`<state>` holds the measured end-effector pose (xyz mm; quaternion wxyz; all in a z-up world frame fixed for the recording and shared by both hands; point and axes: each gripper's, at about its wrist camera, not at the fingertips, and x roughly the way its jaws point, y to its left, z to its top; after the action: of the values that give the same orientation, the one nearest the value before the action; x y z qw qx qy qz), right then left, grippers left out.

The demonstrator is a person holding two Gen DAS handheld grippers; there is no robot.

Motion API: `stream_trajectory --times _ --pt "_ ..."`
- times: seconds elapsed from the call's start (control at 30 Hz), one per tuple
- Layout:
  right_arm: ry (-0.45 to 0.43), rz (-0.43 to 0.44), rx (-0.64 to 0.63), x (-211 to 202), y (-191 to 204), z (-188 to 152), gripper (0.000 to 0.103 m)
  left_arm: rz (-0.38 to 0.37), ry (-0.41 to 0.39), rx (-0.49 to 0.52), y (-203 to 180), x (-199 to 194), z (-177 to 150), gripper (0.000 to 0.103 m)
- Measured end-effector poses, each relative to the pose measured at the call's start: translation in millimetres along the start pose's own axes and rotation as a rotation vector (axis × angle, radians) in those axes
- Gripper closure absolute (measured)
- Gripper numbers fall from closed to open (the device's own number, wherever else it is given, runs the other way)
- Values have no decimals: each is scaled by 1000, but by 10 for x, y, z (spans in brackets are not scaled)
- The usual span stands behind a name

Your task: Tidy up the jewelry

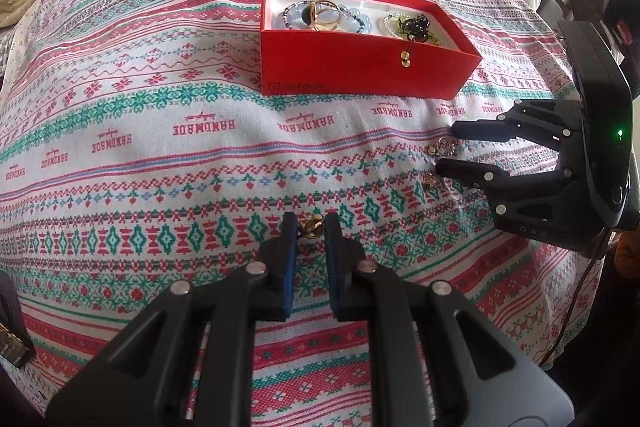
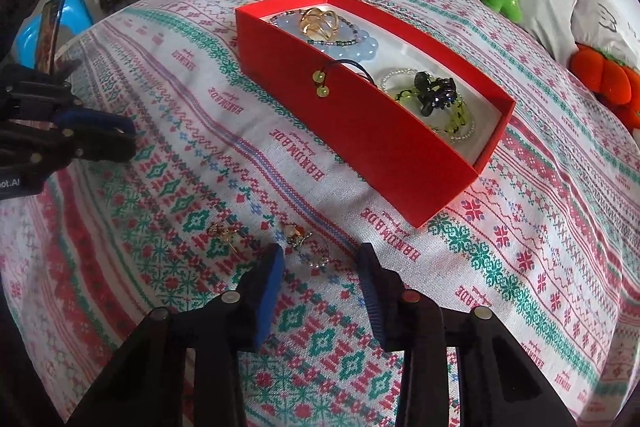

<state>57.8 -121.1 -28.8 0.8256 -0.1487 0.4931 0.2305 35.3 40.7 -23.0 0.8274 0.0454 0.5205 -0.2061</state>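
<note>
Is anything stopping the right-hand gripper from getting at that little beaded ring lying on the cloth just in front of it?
Probably not. The right gripper has its jaws open, with the beaded ring lying on the patterned cloth right between its fingertips. Nothing covers it; the red box and the left gripper are off to the sides.

Each hand-held gripper (image 1: 310, 223) is black with blue pads (image 2: 267, 301) and silver screws; one shows a green light.
</note>
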Motion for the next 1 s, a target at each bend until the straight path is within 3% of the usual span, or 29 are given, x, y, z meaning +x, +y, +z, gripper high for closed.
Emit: stream_trajectory --times 0.37,0.73,1.0 --pt "-3 19 -16 -48 123 -55 89 12 4 3 -104 58 56 88" --pt "-7 38 31 -93 47 -51 98 11 -2 14 -187 84 143 88" --pt "4 53 60 -139 -15 -81 97 5 -9 12 -127 60 128 88"
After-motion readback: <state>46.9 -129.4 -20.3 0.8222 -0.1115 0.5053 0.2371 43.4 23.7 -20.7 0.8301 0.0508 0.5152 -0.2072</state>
